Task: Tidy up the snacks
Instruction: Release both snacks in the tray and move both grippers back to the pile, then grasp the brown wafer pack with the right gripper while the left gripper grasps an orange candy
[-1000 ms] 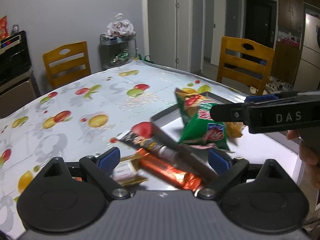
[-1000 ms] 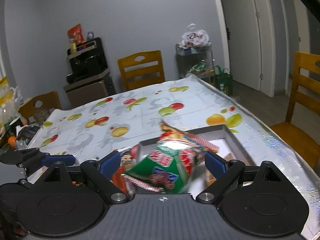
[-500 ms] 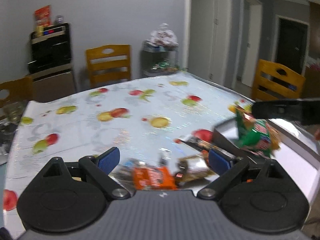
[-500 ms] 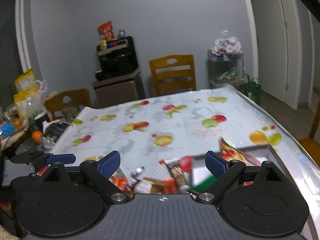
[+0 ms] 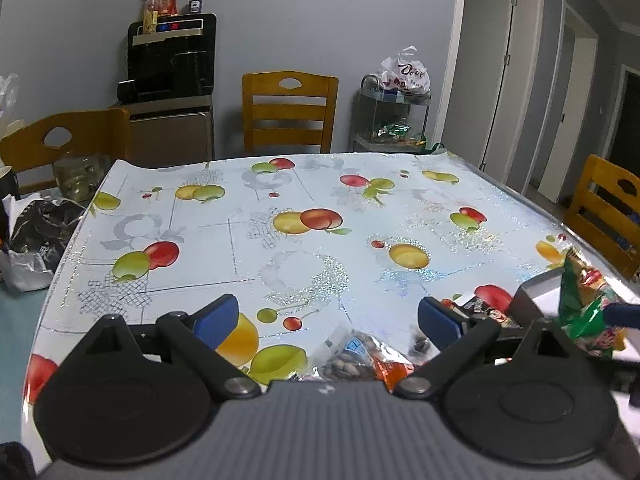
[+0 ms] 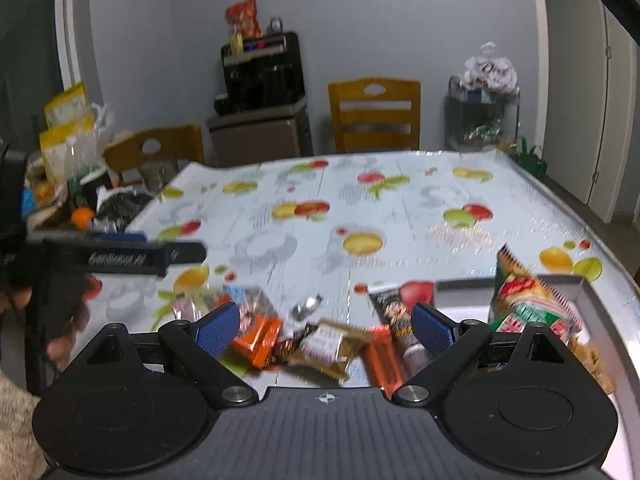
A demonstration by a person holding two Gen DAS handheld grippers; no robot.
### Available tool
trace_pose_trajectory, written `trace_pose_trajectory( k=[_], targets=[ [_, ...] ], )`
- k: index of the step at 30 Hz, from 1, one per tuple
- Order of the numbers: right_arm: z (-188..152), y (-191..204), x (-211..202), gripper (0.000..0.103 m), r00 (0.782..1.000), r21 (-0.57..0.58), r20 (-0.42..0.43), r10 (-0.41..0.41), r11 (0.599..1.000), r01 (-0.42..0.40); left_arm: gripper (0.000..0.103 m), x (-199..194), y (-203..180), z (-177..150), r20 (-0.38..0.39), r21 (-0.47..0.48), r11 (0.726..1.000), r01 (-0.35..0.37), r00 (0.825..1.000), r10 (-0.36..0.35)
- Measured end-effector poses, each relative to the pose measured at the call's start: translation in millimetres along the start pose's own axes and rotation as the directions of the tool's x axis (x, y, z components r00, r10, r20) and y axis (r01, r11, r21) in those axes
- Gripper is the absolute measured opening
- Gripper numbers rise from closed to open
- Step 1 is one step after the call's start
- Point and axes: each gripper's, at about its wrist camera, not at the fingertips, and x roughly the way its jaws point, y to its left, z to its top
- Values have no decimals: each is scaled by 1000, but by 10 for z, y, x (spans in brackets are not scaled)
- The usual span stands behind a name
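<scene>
We've got the table filling both views, covered in a fruit-print cloth. At the near right sits the grey tray, white inside, with the green chip bag lying in it, its upper end leaning over the far rim; the left wrist view shows the same bag at its right edge.

Left of the tray, a loose pile of small snacks lies on the cloth: dark wrapper bar touching the tray's left wall, orange-red bar beside it, tan packet, orange packet. The right wrist view is blurred, so we can't read the labels. The left wrist view shows a clear nut pack near its camera.

Right gripper: jaws wide apart above the pile, nothing gripped.
Left gripper: jaws also spread wide over the cloth and nut pack, empty. It also shows at far left in the right wrist view, held by a hand.
</scene>
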Motion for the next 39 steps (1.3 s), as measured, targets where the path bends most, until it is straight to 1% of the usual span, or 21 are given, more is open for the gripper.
trace_pose_trajectory(
  k=[1, 3, 5, 6, 8, 10, 11, 13, 15, 19, 22, 24, 25, 26, 27, 28, 33, 39],
  targets=[
    [-28, 18, 34, 93, 1000, -9, -10, -3, 1000, 3, 97, 55, -25, -19, -3, 7, 1000, 7, 1000, -7],
    [-75, 51, 111, 93, 999, -29, -31, -17, 999, 16, 97, 124, -60, -84, -4, 22, 998, 54, 999, -54],
    [-110, 56, 187, 91, 999, -38, -45, -30, 999, 28, 97, 151, -109, -163, 9, 54, 994, 98, 995, -99],
    [-123, 55, 231, 87, 998, -39, -50, -42, 998, 40, 97, 156, -128, -206, 17, 80, 991, 107, 994, -108],
    [-139, 55, 321, 81, 996, -40, -64, -62, 997, 60, 97, 178, -154, -271, 30, 106, 990, 91, 995, -95],
    [-146, 61, 422, 69, 994, -31, -83, -70, 997, 68, 97, 219, -119, -314, 27, 93, 992, 88, 995, -91],
    [-146, 61, 473, 67, 993, -20, -93, -72, 997, 70, 97, 253, -78, -335, 17, 70, 992, 101, 995, -103],
    [-143, 46, 565, 65, 992, 7, -108, -69, 998, 70, 97, 318, -20, -356, -13, 30, 993, 115, 993, -114],
    [-146, 52, 656, 64, 990, 28, -125, -68, 997, 72, 97, 337, 9, -371, -19, 15, 994, 109, 994, -109],
    [-152, 91, 782, 62, 987, 35, -142, -79, 996, 85, 97, 327, 5, -392, -11, 20, 995, 99, 995, -99],
    [-166, 123, 852, 59, 984, 24, -151, -91, 995, 96, 97, 320, 0, -402, -11, 17, 993, 115, 993, -115],
    [-181, 129, 888, 59, 983, 26, -153, -98, 994, 104, 97, 310, -30, -409, -6, 34, 992, 121, 993, -121],
    [-194, 132, 907, 56, 983, 23, -156, -101, 994, 106, 97, 306, -53, -416, -3, 48, 991, 124, 992, -124],
    [-211, 135, 921, 54, 983, 18, -155, -103, 994, 107, 97, 296, -79, -420, 1, 64, 990, 128, 992, -128],
    [-230, 139, 934, 48, 982, 9, -156, -105, 994, 108, 97, 282, -103, -426, 5, 78, 988, 131, 991, -132],
    [-244, 144, 938, 46, 982, 4, -156, -107, 994, 109, 97, 279, -135, -437, 8, 97, 986, 135, 991, -137],
    [-266, 111, 855, 36, 986, 12, -129, -104, 994, 107, 97, 294, -252, -485, -2, 154, 975, 160, 987, -162],
    [-257, 56, 596, 35, 993, 7, -63, -99, 995, 100, 97, 313, -344, -541, -12, 193, 961, 198, 980, -199]
  ],
)
